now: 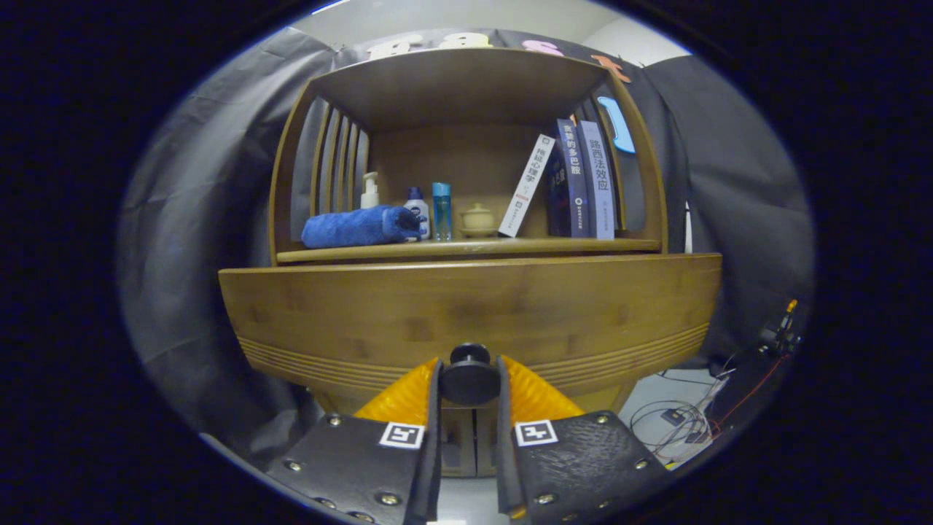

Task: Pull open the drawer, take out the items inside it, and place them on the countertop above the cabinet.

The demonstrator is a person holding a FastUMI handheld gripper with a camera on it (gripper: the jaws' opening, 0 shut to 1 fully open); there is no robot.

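The gripper (470,383) has its 2 fingers closed on the round dark knob (469,378) of the drawer (466,313), 1 finger pressing on each side of it. The knob sits low on the drawer's wide wooden front, which has grooved lines along its lower edge. Whether the drawer is shut or slightly out is hard to judge from this angle, and its inside is hidden. Above the front runs the countertop (466,249). On it, left to right, lie a rolled blue towel (358,227), a pump bottle (370,191), a small white bottle (417,208), a blue bottle (441,211), a small lidded pot (478,219) and 3 books (576,181), 1 leaning. Cables (678,423) lie on the floor to the right of the cabinet
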